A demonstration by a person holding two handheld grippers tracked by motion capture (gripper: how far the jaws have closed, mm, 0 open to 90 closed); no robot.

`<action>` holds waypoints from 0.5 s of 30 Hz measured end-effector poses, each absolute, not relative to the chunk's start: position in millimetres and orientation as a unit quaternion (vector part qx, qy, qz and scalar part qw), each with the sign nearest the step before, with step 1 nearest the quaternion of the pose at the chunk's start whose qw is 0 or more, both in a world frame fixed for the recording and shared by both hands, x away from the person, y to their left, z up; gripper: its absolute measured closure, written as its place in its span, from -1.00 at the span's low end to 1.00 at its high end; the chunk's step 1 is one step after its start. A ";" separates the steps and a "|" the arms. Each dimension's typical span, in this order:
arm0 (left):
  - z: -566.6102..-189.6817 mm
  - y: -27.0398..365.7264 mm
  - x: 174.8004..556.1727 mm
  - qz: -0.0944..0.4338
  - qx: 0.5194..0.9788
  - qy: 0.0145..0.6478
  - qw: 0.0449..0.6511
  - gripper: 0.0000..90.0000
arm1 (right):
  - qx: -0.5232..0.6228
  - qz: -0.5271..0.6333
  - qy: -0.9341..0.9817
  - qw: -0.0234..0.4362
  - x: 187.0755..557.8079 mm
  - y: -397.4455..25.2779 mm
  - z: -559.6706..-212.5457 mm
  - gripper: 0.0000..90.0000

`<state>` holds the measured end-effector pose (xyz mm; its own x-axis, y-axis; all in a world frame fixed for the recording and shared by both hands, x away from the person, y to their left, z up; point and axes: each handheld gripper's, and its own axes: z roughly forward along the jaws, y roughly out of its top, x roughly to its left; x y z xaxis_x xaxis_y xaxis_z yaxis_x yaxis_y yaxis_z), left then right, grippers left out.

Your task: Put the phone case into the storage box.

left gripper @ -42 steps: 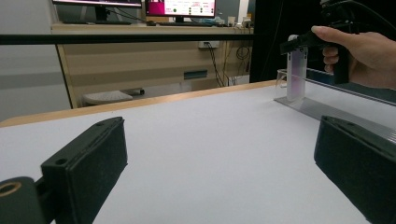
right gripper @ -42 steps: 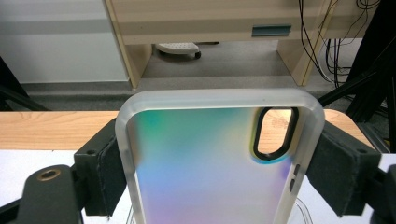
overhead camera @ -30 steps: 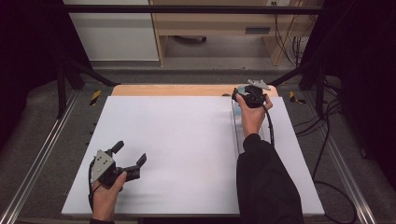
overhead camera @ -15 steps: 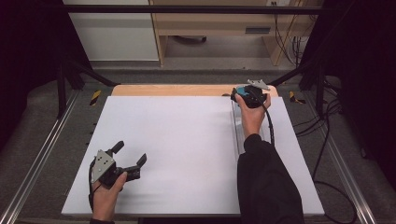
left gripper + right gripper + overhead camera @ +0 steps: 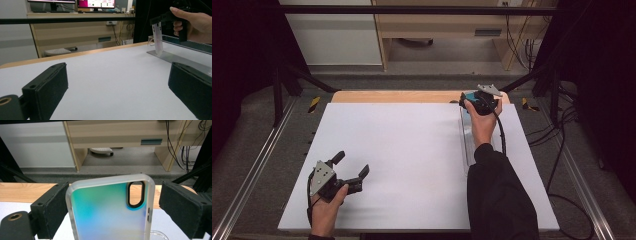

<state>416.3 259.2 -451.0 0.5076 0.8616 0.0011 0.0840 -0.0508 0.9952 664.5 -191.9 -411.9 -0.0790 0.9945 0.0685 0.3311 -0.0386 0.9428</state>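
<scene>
I am looking down on a broad white matte tabletop with a strip of pale wooden board showing along its far edge. Grey carpeted floor surrounds it, with metal rails running along both sides and black frame struts rising at the corners. Beyond the table stand a white cabinet and a light wooden desk, with dark cables hanging at its right end. From the left gripper view I can see two lit computer monitors on that desk; their screen text is too small to read. I can make out no brand or label anywhere.

My left gripper rests low over the near left of the table, its jaws spread wide with nothing between them.

My right gripper is at the far right edge of the table. In the right gripper view its jaws stand wide, one on each side of a frosted translucent phone case with a teal-to-yellow sheen and a black-rimmed oval camera cutout. The case stands upright between the pads, and I cannot tell whether either pad touches it. In the left gripper view the case stands at the far end of a long clear plastic rack lying along the table's right side.
</scene>
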 end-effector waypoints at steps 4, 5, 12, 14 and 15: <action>-451.0 258.5 416.2 0.334 0.644 0.367 0.582 -0.95 | 0.563 0.449 0.585 0.373 663.8 -191.1 -410.3 -0.76; -451.0 258.5 416.1 0.334 0.644 0.367 0.583 -0.96 | 0.562 0.449 0.586 0.372 663.5 -191.0 -410.1 -0.76; -451.0 259.1 416.2 0.334 0.644 0.367 0.582 -0.95 | 0.556 0.456 0.585 0.376 661.8 -189.1 -405.3 -0.75; -450.9 258.6 416.1 0.334 0.644 0.367 0.583 -0.95 | 0.556 0.457 0.583 0.377 661.6 -188.8 -404.2 -0.74; -450.9 258.6 416.1 0.334 0.644 0.367 0.583 -0.95 | 0.556 0.457 0.583 0.377 661.4 -188.8 -403.9 -0.74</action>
